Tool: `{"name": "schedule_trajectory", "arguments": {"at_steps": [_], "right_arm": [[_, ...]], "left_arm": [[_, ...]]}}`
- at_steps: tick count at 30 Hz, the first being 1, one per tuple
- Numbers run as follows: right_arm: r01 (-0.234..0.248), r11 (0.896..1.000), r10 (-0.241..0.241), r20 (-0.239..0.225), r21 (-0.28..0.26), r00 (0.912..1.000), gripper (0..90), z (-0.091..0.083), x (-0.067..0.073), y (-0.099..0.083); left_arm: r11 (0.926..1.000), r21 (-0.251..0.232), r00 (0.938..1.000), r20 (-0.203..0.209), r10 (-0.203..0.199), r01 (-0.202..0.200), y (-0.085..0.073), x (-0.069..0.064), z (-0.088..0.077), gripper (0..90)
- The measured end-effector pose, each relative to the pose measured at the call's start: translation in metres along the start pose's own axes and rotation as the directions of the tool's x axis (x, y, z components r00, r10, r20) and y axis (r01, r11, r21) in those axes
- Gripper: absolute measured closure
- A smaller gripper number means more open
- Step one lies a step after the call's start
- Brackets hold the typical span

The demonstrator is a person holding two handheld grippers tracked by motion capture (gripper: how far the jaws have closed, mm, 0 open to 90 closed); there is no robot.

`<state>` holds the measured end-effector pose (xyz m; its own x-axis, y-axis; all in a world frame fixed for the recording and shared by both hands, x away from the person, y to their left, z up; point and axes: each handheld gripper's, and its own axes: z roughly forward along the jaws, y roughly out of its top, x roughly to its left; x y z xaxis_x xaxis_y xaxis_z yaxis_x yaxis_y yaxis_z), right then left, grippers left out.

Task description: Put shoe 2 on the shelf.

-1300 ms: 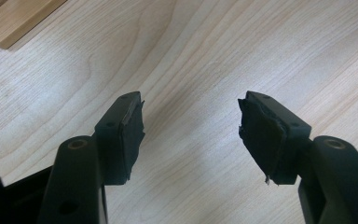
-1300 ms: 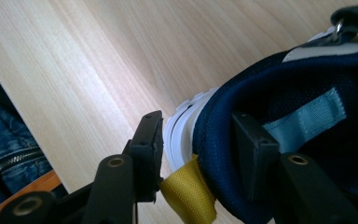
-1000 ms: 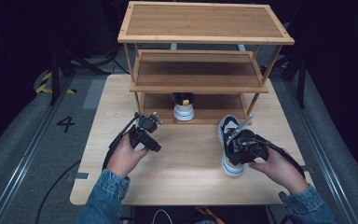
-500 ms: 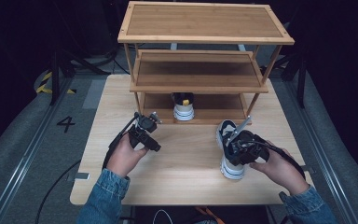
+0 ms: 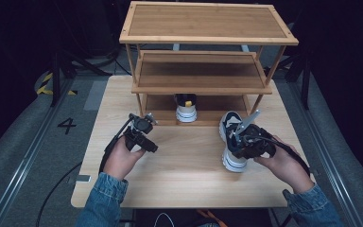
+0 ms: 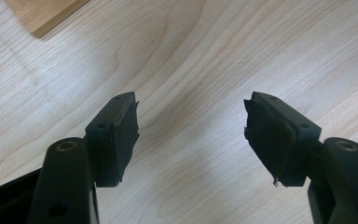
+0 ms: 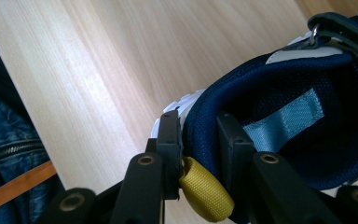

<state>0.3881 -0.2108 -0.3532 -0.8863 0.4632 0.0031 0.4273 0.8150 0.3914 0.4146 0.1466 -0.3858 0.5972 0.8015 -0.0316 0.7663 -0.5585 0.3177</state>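
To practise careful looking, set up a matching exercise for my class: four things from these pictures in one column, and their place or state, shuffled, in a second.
1. left gripper
2. right gripper
3. shoe on the table
4. shoe in the rack

A. standing on the bottom shelf
B. shut on a navy heel collar
C. open above bare wood
D. lying in front of the rack, held at the heel

Pairs: 1-C, 2-B, 3-D, 4-A

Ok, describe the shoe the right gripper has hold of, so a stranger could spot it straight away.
Start at the three-tier bamboo shoe rack on the light wooden table. In front of its right leg stands a navy sneaker with a white sole, clamped at its heel collar by the right gripper. Its twin sits inside the rack's bottom shelf.
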Motion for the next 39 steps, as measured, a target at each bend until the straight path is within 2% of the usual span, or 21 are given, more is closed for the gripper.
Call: {"name": "schedule_trajectory", "arguments": {"at_steps": [4, 9, 10, 11, 12, 13, 20, 25, 28, 29, 39], "right_arm": [[0.015, 1.0, -0.015, 0.008, -0.006, 0.9999, 73.9, 0.0, -0.007, 0.008], [0.034, 0.999, -0.034, 0.032, -0.01, 0.9989, 73.8, 0.002, -0.018, 0.018], [0.051, 0.998, -0.05, 0.036, -0.021, 0.9981, 73.5, 0.004, -0.025, 0.025], [0.051, 0.998, -0.05, 0.036, -0.021, 0.9981, 73.5, 0.004, -0.025, 0.025], [0.061, 0.998, -0.06, 0.042, -0.031, 0.9973, 73.4, 0.006, -0.033, 0.032], [0.061, 0.998, -0.06, 0.042, -0.031, 0.9973, 73.4, 0.006, -0.033, 0.032], [0.136, 0.991, -0.135, 0.066, -0.012, 0.9886, 72.0, 0.017, -0.048, 0.059], [0.155, 0.988, -0.154, 0.066, -0.01, 0.9858, 71.1, 0.026, -0.058, 0.072], [0.16, 0.987, -0.16, 0.069, -0.004, 0.9848, 71.2, 0.035, -0.066, 0.081], [0.163, 0.987, -0.163, 0.076, 0.007, 0.9838, 71.2, 0.04, -0.07, 0.087], [0.181, 0.983, -0.182, 0.08, 0.015, 0.9801, 71.0, 0.056, -0.081, 0.107]], "left_arm": [[0.9998, -0.014, 0.9999, -0.003, -0.013, 0.013, -0.004, 0.003, -0.003, 34.0], [0.9991, -0.026, 0.9994, -0.005, -0.034, 0.034, -0.012, 0.008, -0.006, 28.4], [0.9988, -0.031, 0.999, -0.024, -0.039, 0.038, -0.016, 0.011, -0.007, 26.4], [0.9988, -0.031, 0.999, -0.024, -0.039, 0.038, -0.016, 0.011, -0.007, 26.0], [0.9984, -0.031, 0.9983, -0.032, -0.048, 0.047, -0.018, 0.012, -0.008, 26.4], [0.9982, -0.034, 0.998, -0.037, -0.051, 0.05, -0.02, 0.013, -0.008, 26.4], [0.9953, -0.046, 0.9955, -0.037, -0.087, 0.085, -0.033, 0.019, -0.012, 23.1], [0.9912, -0.063, 0.9922, -0.037, -0.119, 0.116, -0.04, 0.02, -0.015, 21.1], [0.9928, -0.076, 0.9949, -0.034, -0.095, 0.092, -0.043, 0.018, -0.014, 20.9], [0.9927, -0.074, 0.9944, -0.037, -0.099, 0.096, -0.044, 0.017, -0.014, 21.9], [0.9925, -0.05, 0.9925, -0.046, -0.114, 0.111, -0.052, 0.02, -0.011, 22.9]]}}
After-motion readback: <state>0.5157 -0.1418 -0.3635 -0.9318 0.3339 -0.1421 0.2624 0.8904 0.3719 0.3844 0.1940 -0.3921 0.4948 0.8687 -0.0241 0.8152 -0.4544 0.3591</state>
